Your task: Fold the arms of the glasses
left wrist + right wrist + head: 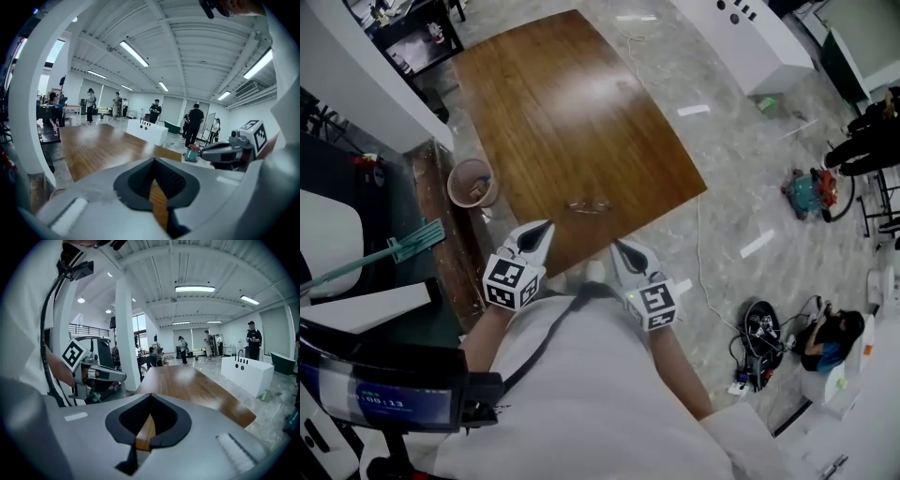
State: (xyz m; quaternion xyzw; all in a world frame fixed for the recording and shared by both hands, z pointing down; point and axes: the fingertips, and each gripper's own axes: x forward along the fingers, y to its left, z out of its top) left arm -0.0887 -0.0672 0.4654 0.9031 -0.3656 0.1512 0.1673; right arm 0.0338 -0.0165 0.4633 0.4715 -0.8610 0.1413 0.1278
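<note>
A thin wire-framed pair of glasses [589, 205] lies on the brown wooden table [553, 103], close to its near edge; it is too small to tell how its arms stand. My left gripper [547, 226] is held above the near edge, just left of the glasses, its jaws shut with nothing between them. My right gripper [617, 245] hovers beside it, off the table's edge, also shut and empty. The left gripper view shows the closed left gripper [153, 160] and the right gripper [206, 151] off to the side. The right gripper view shows the closed right gripper [150, 394] and the left gripper [123, 376].
A round bin [472, 184] stands on the floor at the table's left side. A white cabinet [750, 37] stands beyond the table's far right. Cables and devices [759, 328] lie on the floor at right, near a seated person [830, 342]. Several people stand further off.
</note>
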